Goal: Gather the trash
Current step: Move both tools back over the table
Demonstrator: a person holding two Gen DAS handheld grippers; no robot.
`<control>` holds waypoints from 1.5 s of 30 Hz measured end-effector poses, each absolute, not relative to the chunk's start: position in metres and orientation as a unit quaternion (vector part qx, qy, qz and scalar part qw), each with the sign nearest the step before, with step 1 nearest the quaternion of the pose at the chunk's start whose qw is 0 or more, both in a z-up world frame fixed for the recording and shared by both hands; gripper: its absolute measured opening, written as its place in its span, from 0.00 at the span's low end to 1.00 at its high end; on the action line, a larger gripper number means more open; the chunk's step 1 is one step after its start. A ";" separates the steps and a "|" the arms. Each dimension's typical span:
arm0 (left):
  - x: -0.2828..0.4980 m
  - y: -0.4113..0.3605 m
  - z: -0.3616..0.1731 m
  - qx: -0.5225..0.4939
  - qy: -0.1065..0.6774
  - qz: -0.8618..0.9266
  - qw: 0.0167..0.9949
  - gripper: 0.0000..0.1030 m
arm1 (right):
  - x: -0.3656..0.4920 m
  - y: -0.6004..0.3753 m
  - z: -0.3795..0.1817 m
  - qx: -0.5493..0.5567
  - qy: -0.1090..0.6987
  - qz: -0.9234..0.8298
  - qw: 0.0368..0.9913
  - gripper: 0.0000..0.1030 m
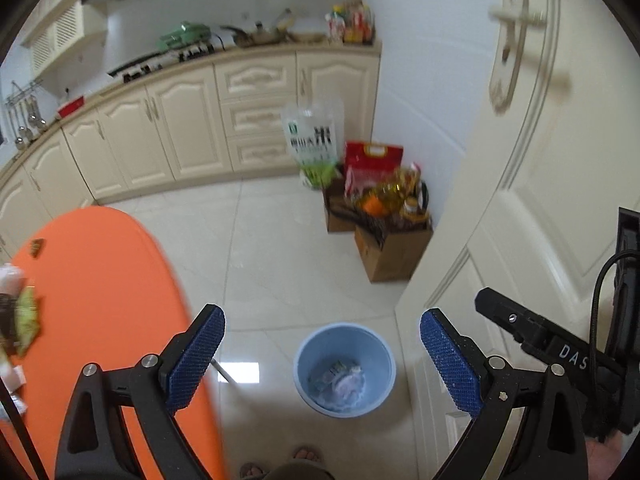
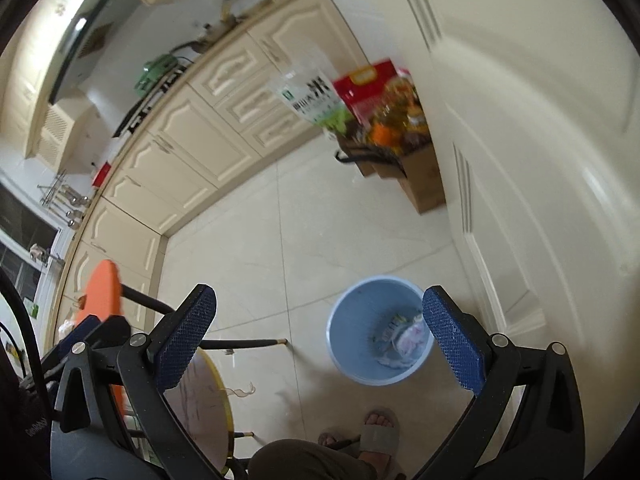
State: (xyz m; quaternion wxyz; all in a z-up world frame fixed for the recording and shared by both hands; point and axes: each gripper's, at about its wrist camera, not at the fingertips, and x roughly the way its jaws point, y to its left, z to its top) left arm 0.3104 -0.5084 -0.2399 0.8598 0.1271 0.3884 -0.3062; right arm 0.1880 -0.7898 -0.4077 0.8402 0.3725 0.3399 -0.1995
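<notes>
Both claws gape empty; bin trash looks blurred.

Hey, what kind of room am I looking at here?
Most likely a home kitchen: cream cabinets under a long counter, a stove with a pan beside it, and a blue trash bin on the tiled floor.

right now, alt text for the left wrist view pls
An open left gripper with nothing between its fingers hangs over a blue bin holding crumpled trash on a tiled floor. An orange table sits left, a door right.
</notes>
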 end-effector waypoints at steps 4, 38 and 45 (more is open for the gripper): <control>0.276 -0.438 -0.207 0.101 0.354 -0.300 0.880 0.96 | 0.182 -0.761 -0.364 0.342 0.318 -0.196 0.862 1.00; -0.027 -0.081 -0.172 -0.045 0.220 -0.030 0.974 0.99 | 0.242 -0.369 -0.172 0.063 0.227 0.032 0.971 1.00; -0.051 -0.073 -0.169 -0.056 0.230 -0.015 0.971 0.99 | 0.242 -0.356 -0.184 0.044 0.243 0.042 0.968 1.00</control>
